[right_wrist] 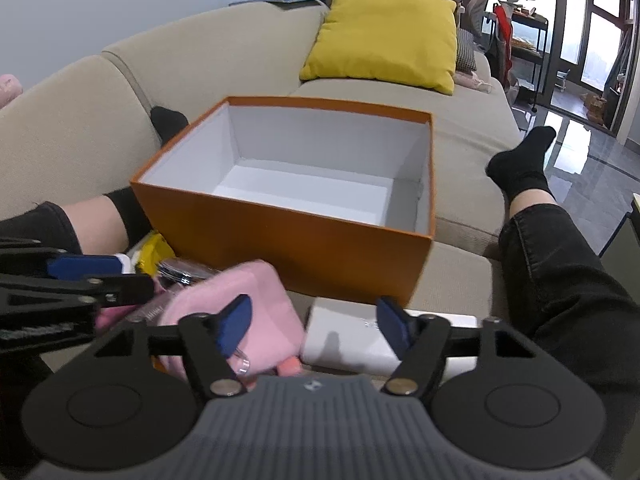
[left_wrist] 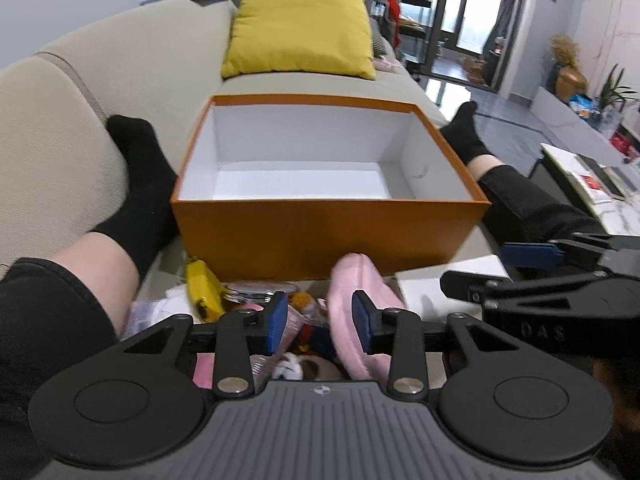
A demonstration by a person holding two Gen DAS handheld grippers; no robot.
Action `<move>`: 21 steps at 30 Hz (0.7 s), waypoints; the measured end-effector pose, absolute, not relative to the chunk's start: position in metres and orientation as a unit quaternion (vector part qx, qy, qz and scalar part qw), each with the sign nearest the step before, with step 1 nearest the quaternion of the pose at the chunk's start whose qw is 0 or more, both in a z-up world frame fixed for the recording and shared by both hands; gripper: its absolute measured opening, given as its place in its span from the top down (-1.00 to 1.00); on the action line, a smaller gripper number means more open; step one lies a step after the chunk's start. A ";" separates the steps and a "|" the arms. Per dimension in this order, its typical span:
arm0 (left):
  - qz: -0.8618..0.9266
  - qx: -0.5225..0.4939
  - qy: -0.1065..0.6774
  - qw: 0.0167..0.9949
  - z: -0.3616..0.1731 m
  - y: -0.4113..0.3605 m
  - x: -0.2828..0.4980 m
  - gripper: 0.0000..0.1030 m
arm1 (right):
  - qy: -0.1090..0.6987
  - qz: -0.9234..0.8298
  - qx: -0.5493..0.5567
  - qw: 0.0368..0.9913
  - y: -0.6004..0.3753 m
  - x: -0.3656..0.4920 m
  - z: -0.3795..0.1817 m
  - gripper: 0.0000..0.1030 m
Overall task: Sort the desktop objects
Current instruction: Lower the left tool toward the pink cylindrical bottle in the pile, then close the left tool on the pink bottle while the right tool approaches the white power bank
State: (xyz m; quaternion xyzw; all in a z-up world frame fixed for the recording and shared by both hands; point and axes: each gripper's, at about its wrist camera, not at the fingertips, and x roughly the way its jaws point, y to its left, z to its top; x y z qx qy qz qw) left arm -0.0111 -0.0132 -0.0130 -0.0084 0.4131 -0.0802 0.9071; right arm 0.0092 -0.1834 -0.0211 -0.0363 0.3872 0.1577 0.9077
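An open orange box with a bare white inside stands on the beige sofa. In front of it lies a heap of small things: a pink plush item, a yellow item, a shiny metal piece and a flat white box. My left gripper hovers over the heap beside the pink item, jaws apart, pads pressing on nothing that I can see. My right gripper is wide open above the white box.
A person's legs in black socks lie on either side of the box. A yellow cushion rests on the sofa behind it. A low table with papers stands at the right, with glossy floor beyond.
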 end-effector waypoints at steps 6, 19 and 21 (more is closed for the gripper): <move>-0.145 0.005 0.435 0.889 -0.016 -0.025 -0.019 0.31 | 0.424 0.160 -0.059 0.889 -0.201 0.015 -0.038 0.01; -0.189 0.020 0.564 0.803 -0.078 -0.043 -0.017 0.31 | 0.473 0.171 -0.038 0.863 -0.207 -0.007 -0.071 0.06; -0.191 0.022 0.584 0.789 -0.089 -0.043 -0.014 0.31 | 0.485 0.176 -0.027 0.856 -0.208 -0.010 -0.076 0.06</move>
